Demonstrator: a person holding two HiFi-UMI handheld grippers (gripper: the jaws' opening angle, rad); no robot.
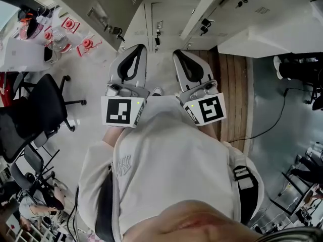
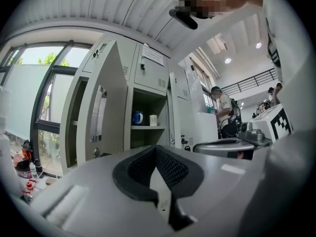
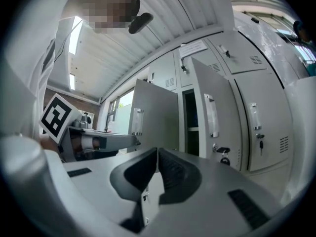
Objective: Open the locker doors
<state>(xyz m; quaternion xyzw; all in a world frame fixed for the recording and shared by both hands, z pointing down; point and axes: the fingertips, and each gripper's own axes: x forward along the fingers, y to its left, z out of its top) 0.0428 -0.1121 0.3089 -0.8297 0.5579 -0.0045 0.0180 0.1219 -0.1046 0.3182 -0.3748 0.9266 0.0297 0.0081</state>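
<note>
A bank of light grey lockers (image 1: 151,19) stands in front of me. In the left gripper view one tall door (image 2: 101,112) is swung open, and the open compartment beside it holds a blue mug (image 2: 138,117) and a white cup (image 2: 153,120). The right gripper view shows two open doors (image 3: 153,117) (image 3: 212,117) with a dark open compartment (image 3: 190,127) between them. My left gripper (image 1: 133,49) (image 2: 156,151) and right gripper (image 1: 182,55) (image 3: 157,152) are held side by side near my chest, short of the lockers. Both are shut on nothing.
A closed locker door (image 3: 261,127) with a key in its lock is at the right, and a padlock (image 3: 223,154) hangs on the open door next to it. Black office chairs (image 1: 35,110) and a cluttered desk (image 1: 30,44) stand to my left. A cable (image 1: 267,125) crosses the floor at right.
</note>
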